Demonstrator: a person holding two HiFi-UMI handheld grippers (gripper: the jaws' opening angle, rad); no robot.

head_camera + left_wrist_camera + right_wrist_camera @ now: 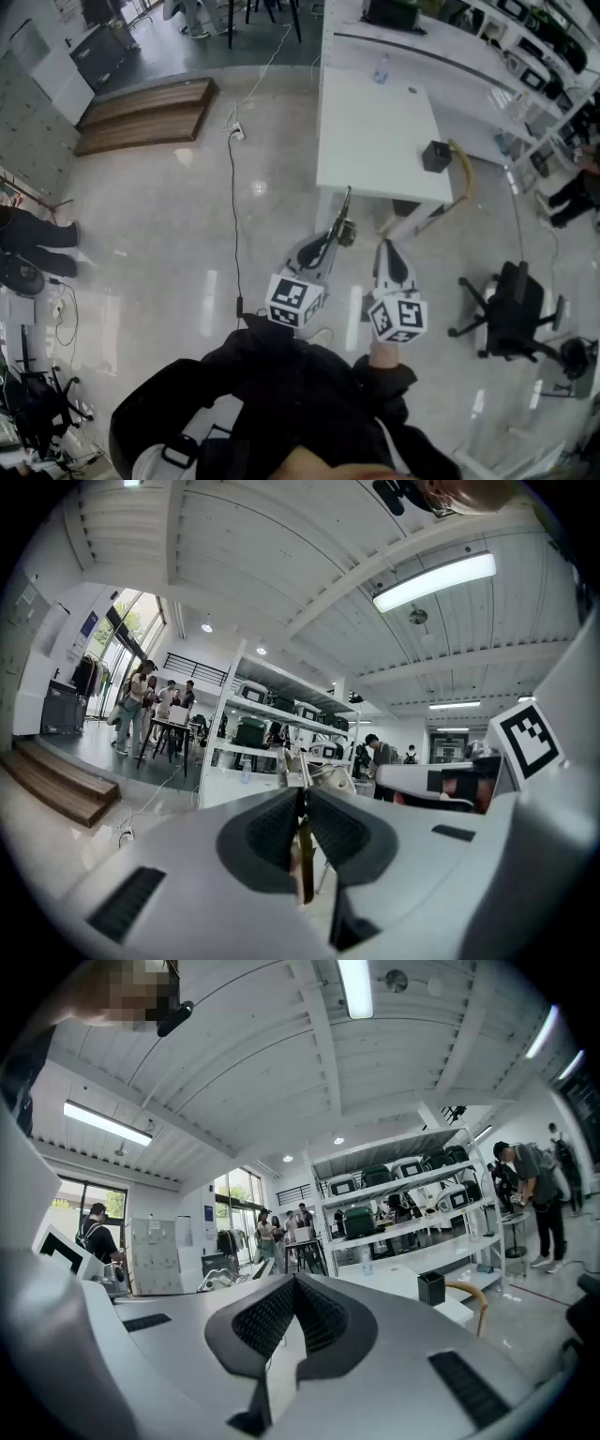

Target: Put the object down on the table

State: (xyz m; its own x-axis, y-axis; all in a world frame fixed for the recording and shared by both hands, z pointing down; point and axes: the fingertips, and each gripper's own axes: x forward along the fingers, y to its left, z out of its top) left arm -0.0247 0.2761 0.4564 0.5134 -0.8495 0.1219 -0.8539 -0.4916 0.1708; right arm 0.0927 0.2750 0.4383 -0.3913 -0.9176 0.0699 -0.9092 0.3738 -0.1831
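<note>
**A:** Dark jacket (281,394) fills the bottom of the head view, with the two marker cubes just above it. How do the grippers stand?

**B:** Going by its own view, the left hand-held gripper (335,236) is clamped on the thin object (303,855). The pads press on a narrow yellowish-brown strip standing on edge between them, and a paler, metal-looking part shows beyond the tips. The right hand-held gripper (385,246) has its jaws closed together with nothing in them.

**A:** So where is the thing itself?

**B:** Up in the air, in that grip. In the head view it shows as a slim dark line. It runs up from the tips of the left hand-held gripper to the lower edge of the worktop (375,141), near the frame's centre. What kind of object it is, I cannot tell.

**A:** And the surface?

**B:** The worktop is plain white and rectangular. A small black box (436,155) sits by its right edge, and a curved wooden chair back (466,178) stands just beside that. A clear bottle (381,67) stands at its upper edge.

**A:** What about the room around it?

**B:** The floor (169,234) is pale and glossy, and a black cable (233,206) runs down it at centre left. Wooden steps (145,112) lie at the upper left and white shelving (525,56) fills the upper right. A black office chair (511,309) stands at the right, well apart from both grippers. Open floor stretches across the left and lower right of the frame.
</note>
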